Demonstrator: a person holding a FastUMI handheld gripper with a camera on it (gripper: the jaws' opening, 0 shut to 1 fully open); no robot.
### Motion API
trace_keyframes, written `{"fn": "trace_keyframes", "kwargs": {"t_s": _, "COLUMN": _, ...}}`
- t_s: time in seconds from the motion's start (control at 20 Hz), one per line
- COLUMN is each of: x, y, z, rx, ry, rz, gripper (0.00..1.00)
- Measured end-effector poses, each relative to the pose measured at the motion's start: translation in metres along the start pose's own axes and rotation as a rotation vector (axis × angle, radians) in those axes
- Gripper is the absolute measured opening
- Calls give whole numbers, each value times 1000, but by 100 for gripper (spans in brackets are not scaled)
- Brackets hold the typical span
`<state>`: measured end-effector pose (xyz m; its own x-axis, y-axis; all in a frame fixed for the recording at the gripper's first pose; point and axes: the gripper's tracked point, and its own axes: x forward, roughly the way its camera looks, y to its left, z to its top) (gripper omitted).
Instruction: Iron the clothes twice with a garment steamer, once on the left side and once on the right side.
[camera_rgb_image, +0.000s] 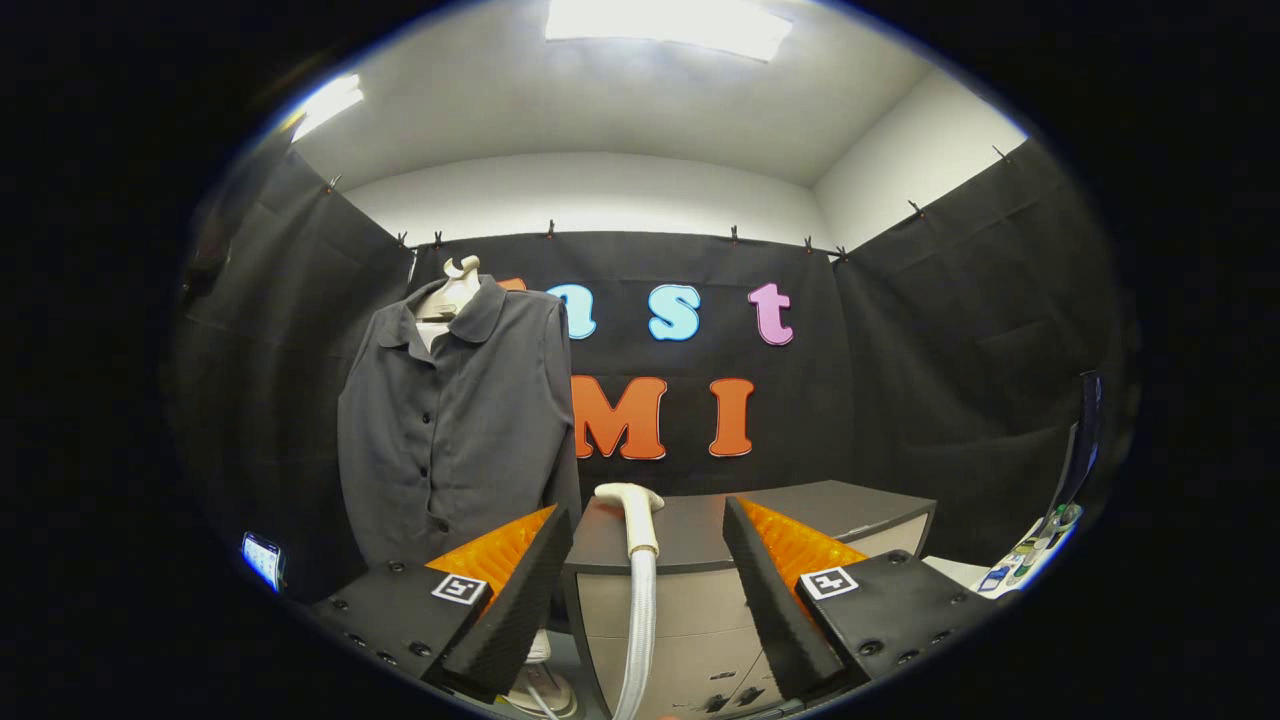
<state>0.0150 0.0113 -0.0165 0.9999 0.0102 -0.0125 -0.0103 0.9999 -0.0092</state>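
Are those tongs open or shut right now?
Open. The tongs stand apart, with the steamer head and its hose showing in the gap between them, untouched.

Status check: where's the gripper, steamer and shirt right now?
Gripper open, holding nothing. Steamer head upright between the fingers, just ahead, untouched. Grey shirt hanging beyond left finger. Cabinet behind steamer.

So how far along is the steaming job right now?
Nothing looks done yet. The claw is open, holding nothing, with the steamer head and its hose standing between the fingers on the cabinet ahead. Grasping it and both passes over the hanging gray shirt remain.
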Motion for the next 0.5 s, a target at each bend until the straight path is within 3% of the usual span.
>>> {"fn": "trace_keyframes", "kwargs": {"t_s": 0.5, "x": 5, "y": -1, "z": -2, "rx": 16, "ry": -1, "rz": -18, "gripper": 98}}
